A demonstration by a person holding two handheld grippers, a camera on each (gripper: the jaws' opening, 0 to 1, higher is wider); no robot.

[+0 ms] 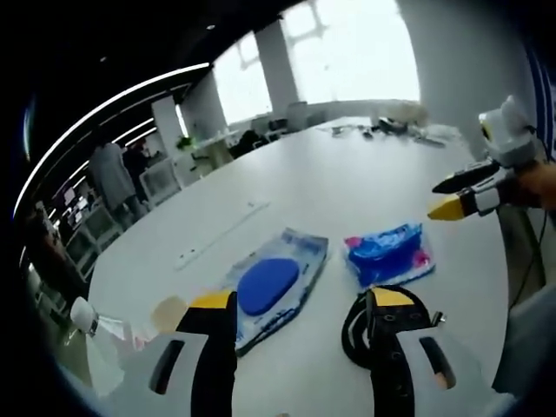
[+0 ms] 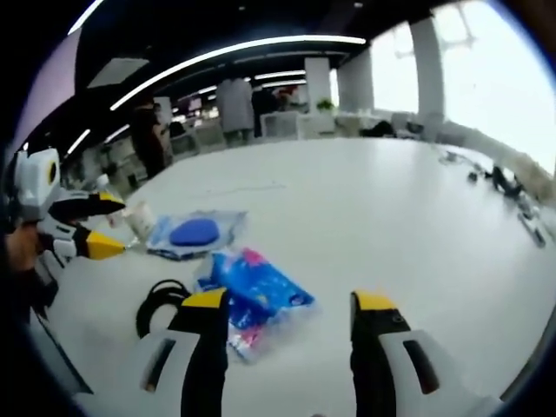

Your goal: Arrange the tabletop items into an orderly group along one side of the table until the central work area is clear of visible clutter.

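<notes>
A clear packet with a blue oval inside (image 1: 269,285) (image 2: 193,233) lies flat on the white table (image 1: 347,191). Beside it rests a blue and pink packet (image 1: 388,254) (image 2: 256,291). A black cable coil (image 1: 365,326) (image 2: 161,304) sits at the table's near edge. My left gripper (image 1: 302,300) (image 2: 97,226) is open, with the clear packet just beyond its left jaw and the coil under its right jaw. My right gripper (image 2: 289,301) (image 1: 450,195) is open above the table, its left jaw over the blue and pink packet's near end. Neither holds anything.
A small pale cup (image 1: 168,311) (image 2: 139,221) stands near the clear packet. A long white strip (image 1: 221,233) lies further left on the table. Dark loose items (image 1: 391,126) (image 2: 508,182) crowd the far end. People (image 1: 113,174) stand among desks beyond.
</notes>
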